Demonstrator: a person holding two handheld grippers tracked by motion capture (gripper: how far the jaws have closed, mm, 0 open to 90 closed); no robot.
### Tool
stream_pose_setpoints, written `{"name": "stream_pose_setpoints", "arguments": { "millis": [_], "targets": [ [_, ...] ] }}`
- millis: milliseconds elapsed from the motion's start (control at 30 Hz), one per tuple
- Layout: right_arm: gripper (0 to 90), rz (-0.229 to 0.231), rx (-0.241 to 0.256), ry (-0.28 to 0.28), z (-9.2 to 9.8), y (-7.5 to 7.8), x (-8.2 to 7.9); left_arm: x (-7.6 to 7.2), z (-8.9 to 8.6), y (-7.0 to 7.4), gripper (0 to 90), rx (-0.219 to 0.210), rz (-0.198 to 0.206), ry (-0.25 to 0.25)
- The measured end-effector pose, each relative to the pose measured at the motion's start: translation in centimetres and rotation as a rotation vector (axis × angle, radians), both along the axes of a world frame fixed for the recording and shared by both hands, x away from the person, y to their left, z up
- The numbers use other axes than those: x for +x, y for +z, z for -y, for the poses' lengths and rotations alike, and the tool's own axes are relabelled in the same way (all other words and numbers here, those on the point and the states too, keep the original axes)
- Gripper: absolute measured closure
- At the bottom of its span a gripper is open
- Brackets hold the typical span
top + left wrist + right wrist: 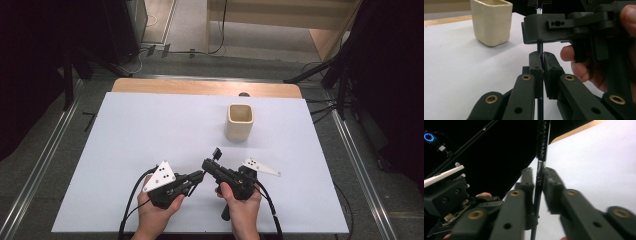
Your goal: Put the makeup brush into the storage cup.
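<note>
A thin black brush (pixel 216 152), a slim rod with a dark bristled head, is held between both grippers near the table's front middle. My left gripper (pixel 200 175) is shut on the rod's lower part, as the left gripper view shows (pixel 541 58), with the rod (pixel 540 48) rising into the right gripper (pixel 546 27) above. My right gripper (pixel 206 164) is shut on the rod higher up (pixel 538 176), and the bristled head (pixel 542 140) sticks out past its jaws. A cream square cup (pixel 240 121) stands upright behind them, apart from both.
The white table top (pixel 150 130) has a wooden strip (pixel 200 87) along its far edge. Dark stands and cables lie on the floor beyond. The left gripper (pixel 446 195) with its white plate is at the lower left of the right gripper view.
</note>
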State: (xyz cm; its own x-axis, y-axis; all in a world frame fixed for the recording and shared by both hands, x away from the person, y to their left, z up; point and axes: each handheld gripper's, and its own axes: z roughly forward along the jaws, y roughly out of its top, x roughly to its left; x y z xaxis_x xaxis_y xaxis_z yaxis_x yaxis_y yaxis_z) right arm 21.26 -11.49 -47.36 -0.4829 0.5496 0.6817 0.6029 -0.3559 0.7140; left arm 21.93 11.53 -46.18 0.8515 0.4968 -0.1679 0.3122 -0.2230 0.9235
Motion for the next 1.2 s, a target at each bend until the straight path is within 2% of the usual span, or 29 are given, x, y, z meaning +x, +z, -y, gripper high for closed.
{"name": "stream_pose_setpoints", "arguments": {
  "millis": [167, 233, 300, 433, 533, 633, 667, 767, 1033, 1200],
  "targets": [
    [86.3, 0.025, -0.012, 0.002, 0.0, 0.1, -0.1, 0.2, 0.0, -0.2, 83.9, -0.034, -0.020, -0.025],
    [86.3, 0.026, -0.022, -0.007, 0.0, 0.1, -0.2, 0.2, -0.1, 0.0, 70.5, -0.054, -0.013, -0.032],
    [86.3, 0.039, -0.027, -0.014, 0.2, 0.1, -0.1, 0.2, -0.2, 0.1, 59.7, -0.049, 0.001, -0.020],
    [86.4, 0.073, -0.059, -0.043, 0.5, 0.4, -0.2, 0.4, -0.8, 0.3, 42.2, -0.073, -0.017, -0.003],
    [86.4, 0.096, -0.082, -0.060, 0.7, 0.6, -0.1, 0.7, -1.4, 0.4, 22.6, -0.084, -0.037, 0.019],
    [86.3, 0.117, -0.107, -0.074, 0.9, 0.7, -0.1, 0.9, -2.3, 0.4, 2.5, -0.092, -0.024, 0.006],
    [86.3, 0.120, -0.112, -0.078, 1.0, 0.7, -0.1, 0.9, -2.6, 0.5, 0.0, -0.100, -0.021, 0.012],
    [86.3, 0.131, -0.130, -0.092, 1.1, 0.8, -0.1, 0.9, -3.5, 0.7, 0.0, -0.079, 0.007, 0.045],
    [86.3, 0.177, -0.174, -0.102, 1.3, 1.2, -0.1, 1.2, -6.1, 0.9, 0.0, -0.079, 0.022, 0.121],
    [86.3, 0.185, -0.192, -0.108, 1.5, 1.4, 0.0, 1.3, -7.4, 0.9, 0.0, -0.084, 0.033, 0.155]
  ]
}}
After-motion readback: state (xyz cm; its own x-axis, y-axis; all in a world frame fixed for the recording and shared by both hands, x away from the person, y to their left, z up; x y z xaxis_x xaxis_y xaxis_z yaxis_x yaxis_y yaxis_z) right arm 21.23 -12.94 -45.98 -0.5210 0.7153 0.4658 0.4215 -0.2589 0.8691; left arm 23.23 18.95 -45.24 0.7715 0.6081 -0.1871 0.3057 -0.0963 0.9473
